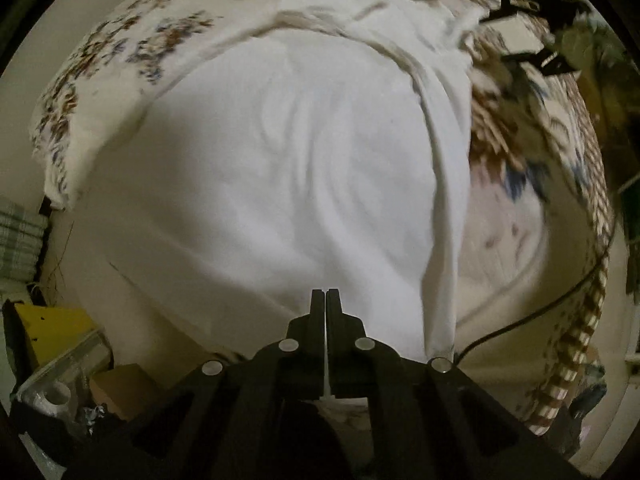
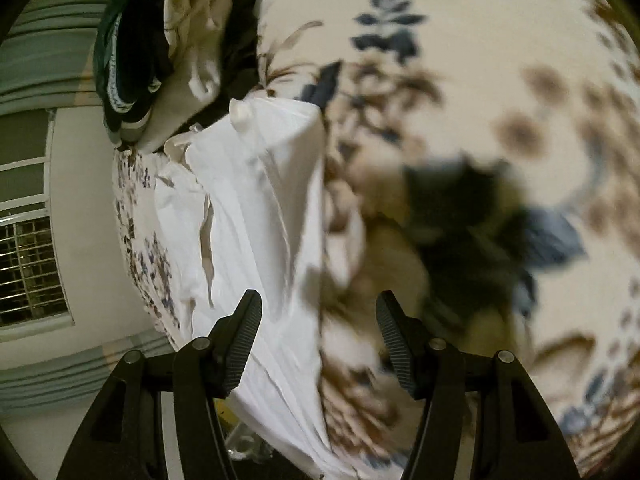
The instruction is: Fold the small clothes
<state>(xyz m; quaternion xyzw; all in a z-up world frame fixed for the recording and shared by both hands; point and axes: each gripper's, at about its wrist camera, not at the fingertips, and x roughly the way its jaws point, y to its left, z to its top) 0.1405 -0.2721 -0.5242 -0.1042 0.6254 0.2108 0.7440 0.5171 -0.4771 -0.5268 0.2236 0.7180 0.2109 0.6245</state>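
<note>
A white garment [image 1: 280, 160] lies spread over a floral bedsheet [image 1: 120, 52]. My left gripper [image 1: 325, 296] is shut on the near edge of the white garment, a thin strip of cloth showing between its fingers. In the right wrist view the same white garment [image 2: 260, 208] lies creased along the left, one long edge running toward me. My right gripper [image 2: 318, 312] is open just above the garment's edge and the floral sheet [image 2: 480, 80], holding nothing. The other gripper shows blurred at the far right of the left wrist view [image 1: 532, 24].
A pile of other clothes [image 2: 168, 52], green, dark and cream, sits at the far end of the bed. A yellow object [image 1: 52, 328] and boxes lie on the floor left of the bed. A black cable [image 1: 540, 308] hangs over the bed's right side. A barred window [image 2: 28, 264] is on the wall.
</note>
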